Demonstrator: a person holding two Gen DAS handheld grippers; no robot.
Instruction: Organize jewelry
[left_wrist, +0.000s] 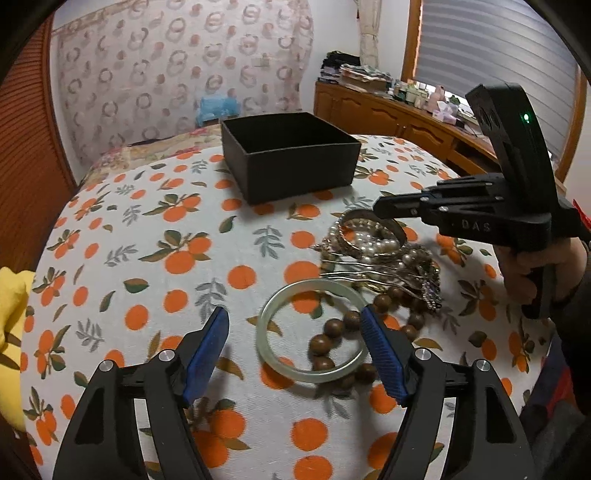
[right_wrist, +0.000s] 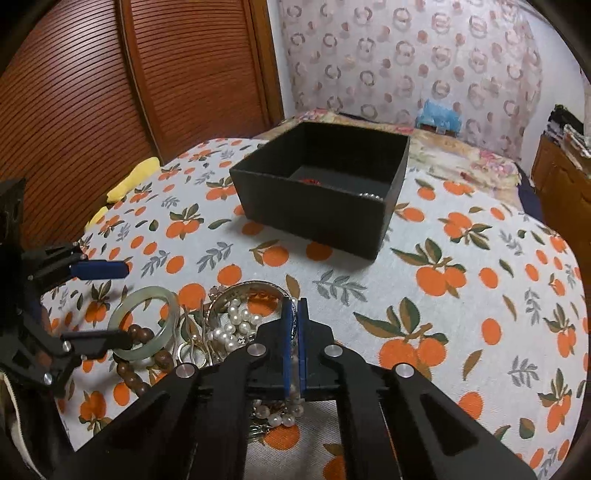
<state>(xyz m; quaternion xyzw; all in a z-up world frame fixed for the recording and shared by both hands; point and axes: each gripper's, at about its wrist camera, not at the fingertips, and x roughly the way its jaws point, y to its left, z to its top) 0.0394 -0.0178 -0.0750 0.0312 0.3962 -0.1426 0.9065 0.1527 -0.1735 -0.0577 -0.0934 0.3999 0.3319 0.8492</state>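
Note:
A black open box (left_wrist: 291, 155) (right_wrist: 325, 192) stands on the orange-print cloth and holds a red piece (right_wrist: 310, 181) and a silver piece (right_wrist: 371, 195). A jewelry pile lies in front of it: a pale green jade bangle (left_wrist: 314, 332) (right_wrist: 147, 325), brown wooden beads (left_wrist: 328, 343) (right_wrist: 142, 334), pearls (left_wrist: 376, 245) (right_wrist: 236, 325), hair pins and a metal bangle (left_wrist: 369, 230) (right_wrist: 258, 288). My left gripper (left_wrist: 293, 326) (right_wrist: 110, 306) is open, its fingers straddling the jade bangle. My right gripper (right_wrist: 294, 306) (left_wrist: 380, 212) is shut on the metal bangle's rim.
A yellow cloth (left_wrist: 11, 325) (right_wrist: 129, 181) lies at the table's left edge. A wooden louvred door (right_wrist: 110, 92) stands behind. A wooden cabinet (left_wrist: 388, 114) with clutter runs along the right wall under a window.

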